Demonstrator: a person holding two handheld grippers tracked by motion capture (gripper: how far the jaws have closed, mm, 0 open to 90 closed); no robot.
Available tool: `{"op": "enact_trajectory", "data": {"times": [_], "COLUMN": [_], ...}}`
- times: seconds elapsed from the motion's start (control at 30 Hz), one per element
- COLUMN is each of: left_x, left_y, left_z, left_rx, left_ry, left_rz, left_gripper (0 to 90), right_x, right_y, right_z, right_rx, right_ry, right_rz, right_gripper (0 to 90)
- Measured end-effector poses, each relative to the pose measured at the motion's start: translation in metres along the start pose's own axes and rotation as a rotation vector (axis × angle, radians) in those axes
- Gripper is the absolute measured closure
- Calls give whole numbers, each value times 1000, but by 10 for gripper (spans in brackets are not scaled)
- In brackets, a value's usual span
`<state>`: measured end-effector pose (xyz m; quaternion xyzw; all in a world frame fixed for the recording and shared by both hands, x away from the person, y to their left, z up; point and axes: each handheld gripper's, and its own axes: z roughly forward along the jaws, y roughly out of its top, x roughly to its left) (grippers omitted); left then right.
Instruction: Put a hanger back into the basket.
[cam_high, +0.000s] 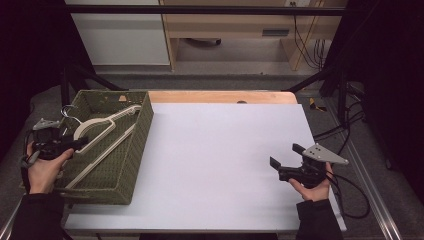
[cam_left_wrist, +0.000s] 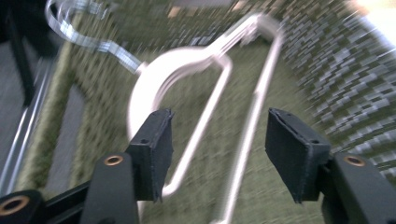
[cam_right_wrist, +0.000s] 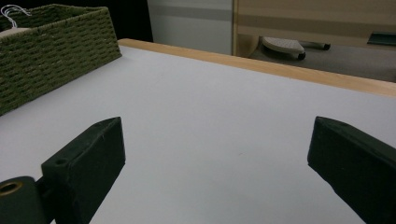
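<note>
Cream hanger lying slantwise inside green woven basket at table's left edge, likely just set down for storage. Left gripper above basket, jaws apart, nothing pinched, hanger beneath. Right gripper wide open, idle over white tabletop

A cream plastic clothes hanger with a metal hook lies slanted inside the green woven basket, hook at the basket's far-left rim.
</note>
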<state>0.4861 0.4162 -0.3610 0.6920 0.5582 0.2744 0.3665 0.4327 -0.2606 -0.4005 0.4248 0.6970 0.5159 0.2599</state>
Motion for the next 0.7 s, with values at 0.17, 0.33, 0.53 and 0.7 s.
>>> {"op": "enact_trajectory", "data": {"times": [0.17,0.33,0.53,0.7], "left_x": [-32,-64,-101,-115], "left_y": [3,3,-8,-15], "left_z": [-15,-26,-23,-21], "left_rx": [-141,-248,-258,-258], "left_ry": [-123,-273,-336,-347], "left_rz": [23,37,110,118], "left_gripper": [303,179,82,70], "right_x": [-2,-3,-3,-2], "right_y": [1,2,4,6], "right_z": [-4,-7,-11,-14], "right_rx": [-17,-25,-44,-52], "right_ry": [5,18,27,40], "right_rz": [10,6,10,2], "right_gripper": [45,43,41,41]}}
